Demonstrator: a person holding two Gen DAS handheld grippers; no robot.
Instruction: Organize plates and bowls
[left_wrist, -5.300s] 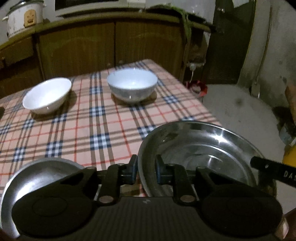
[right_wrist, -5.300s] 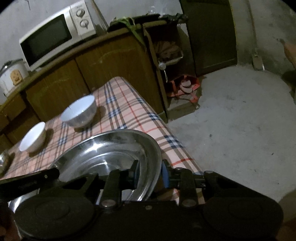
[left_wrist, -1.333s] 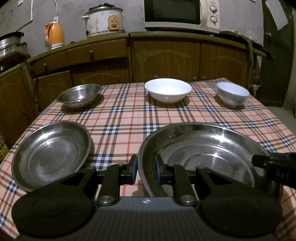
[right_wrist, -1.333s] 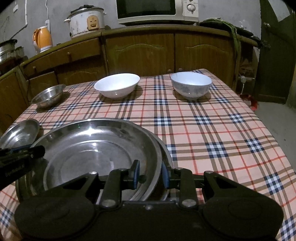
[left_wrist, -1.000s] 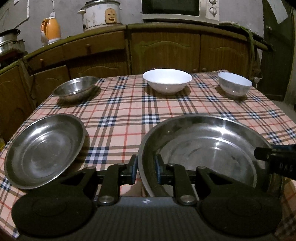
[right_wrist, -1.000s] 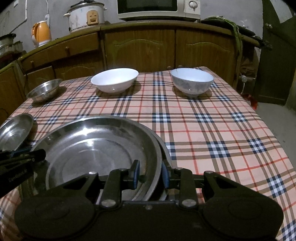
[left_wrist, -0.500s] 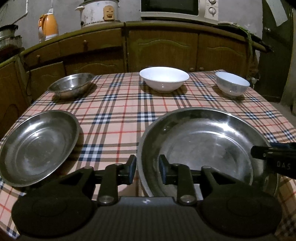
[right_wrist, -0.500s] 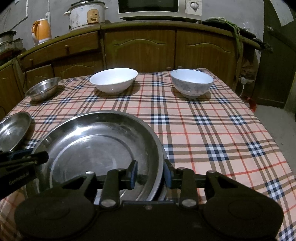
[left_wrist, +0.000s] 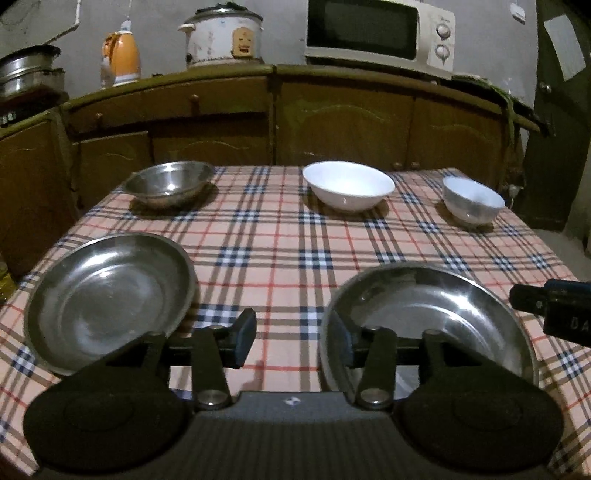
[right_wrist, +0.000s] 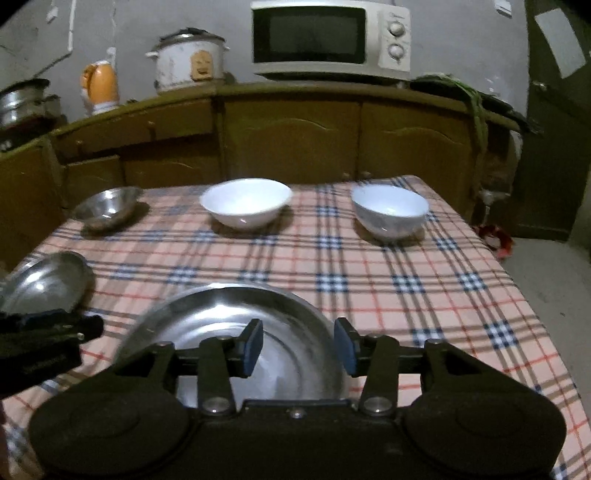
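Observation:
A large steel plate (left_wrist: 436, 317) (right_wrist: 221, 325) lies on the plaid table (left_wrist: 280, 236) at the near right. My left gripper (left_wrist: 295, 343) straddles its left rim. The jaws are opening and neither pad presses the metal. My right gripper (right_wrist: 299, 347) hangs over the plate's right rim, its jaws opening too, with the blue pads clear of the rim. Each gripper shows at the edge of the other's view: the right gripper (left_wrist: 554, 306) and the left gripper (right_wrist: 44, 343). A smaller steel plate (left_wrist: 107, 299) (right_wrist: 48, 284) lies at the near left.
Along the far side stand a steel bowl (left_wrist: 170, 182) (right_wrist: 105, 210), a wide white bowl (left_wrist: 349, 184) (right_wrist: 245, 203) and a small white bowl (left_wrist: 472, 201) (right_wrist: 389, 210). Behind is a wooden counter (left_wrist: 332, 122) with a microwave (right_wrist: 328, 37) and rice cooker (left_wrist: 221, 35). The table drops to the floor on the right.
Both grippers were shut on the large plate's rim and have let go, their jaws spreading. The plate now rests on the cloth and both cameras have lifted slightly.

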